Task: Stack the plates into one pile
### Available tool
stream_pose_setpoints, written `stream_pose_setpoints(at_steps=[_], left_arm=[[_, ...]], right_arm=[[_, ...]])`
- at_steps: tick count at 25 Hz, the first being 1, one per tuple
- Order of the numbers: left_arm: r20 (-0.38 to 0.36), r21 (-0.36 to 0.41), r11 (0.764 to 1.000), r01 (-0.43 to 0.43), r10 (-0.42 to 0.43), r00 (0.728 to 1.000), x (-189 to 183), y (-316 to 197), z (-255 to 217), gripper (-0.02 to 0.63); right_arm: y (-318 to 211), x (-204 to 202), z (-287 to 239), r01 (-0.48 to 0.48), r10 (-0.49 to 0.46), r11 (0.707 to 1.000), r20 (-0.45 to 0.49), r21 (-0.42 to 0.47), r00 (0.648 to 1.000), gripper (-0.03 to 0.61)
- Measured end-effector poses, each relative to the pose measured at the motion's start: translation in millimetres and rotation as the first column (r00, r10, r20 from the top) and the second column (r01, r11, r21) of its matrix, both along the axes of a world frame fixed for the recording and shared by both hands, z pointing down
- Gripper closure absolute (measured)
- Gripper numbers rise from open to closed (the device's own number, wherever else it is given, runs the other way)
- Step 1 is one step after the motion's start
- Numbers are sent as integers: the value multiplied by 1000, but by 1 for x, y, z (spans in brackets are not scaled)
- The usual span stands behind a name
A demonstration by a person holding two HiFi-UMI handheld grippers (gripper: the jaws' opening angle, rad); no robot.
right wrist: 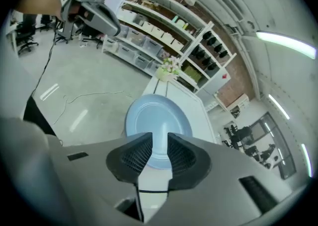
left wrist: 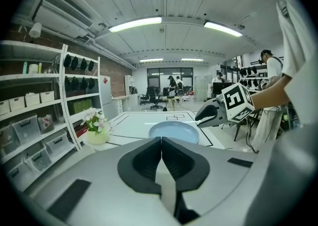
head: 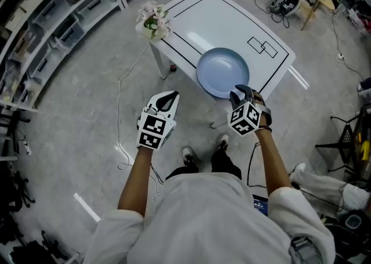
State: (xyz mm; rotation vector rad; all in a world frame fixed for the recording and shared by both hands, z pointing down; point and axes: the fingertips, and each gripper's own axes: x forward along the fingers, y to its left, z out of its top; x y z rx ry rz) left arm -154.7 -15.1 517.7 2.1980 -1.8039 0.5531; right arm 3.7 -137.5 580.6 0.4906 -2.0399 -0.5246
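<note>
Head view: just one blue plate (head: 223, 71) shows on the white table (head: 214, 19), at the edge nearest the person. It may be a pile, but the layers can't be made out. The right gripper (head: 242, 93) hangs at its 5 o'clock, the left gripper (head: 168, 99) off at 8, and a flower pot (head: 153, 20) at 10.

Left gripper view: the jaws are pressed together with nothing in them, and the plate is dead ahead at 12.

Right gripper view: the jaws are partly apart and empty, with the plate at 12 beyond them.

No loose plates anywhere, so the stacking looks basically done.
</note>
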Motion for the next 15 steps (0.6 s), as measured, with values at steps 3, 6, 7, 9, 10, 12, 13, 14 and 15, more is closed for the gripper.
stream_pose_setpoints(at_steps=[3,6,7,9,10,12,13,14,15], left_arm=[[34,43,999,-29,28,999,5,-16,-26,594],[56,101,994,-41,35,998,11,-36,-58,594],[63,121,992,-45,37,997,14,-42,-70,594],[81,160,986,-56,44,996,22,-53,-95,594],[92,178,982,-64,48,995,27,-58,-107,594],[114,214,974,-75,52,992,36,-67,-131,594],[122,231,970,-77,50,991,40,-72,-142,594],[128,248,966,-78,47,991,44,-76,-152,594],[131,264,961,-79,45,990,47,-80,-162,594]], right_arm=[[-17,21,-49,-116,108,992,126,58,986,532],[-33,42,-99,-212,188,975,271,60,944,565],[-37,48,-116,-229,202,972,321,47,925,565],[-41,60,-148,-255,226,967,412,16,883,565],[-42,67,-164,-267,238,964,451,0,860,565],[-45,78,-193,-277,247,961,521,-22,817,565],[-47,83,-207,-275,242,961,550,-24,799,565],[-49,87,-219,-270,233,963,575,-20,784,565],[-51,91,-231,-266,221,964,597,-13,772,565]])
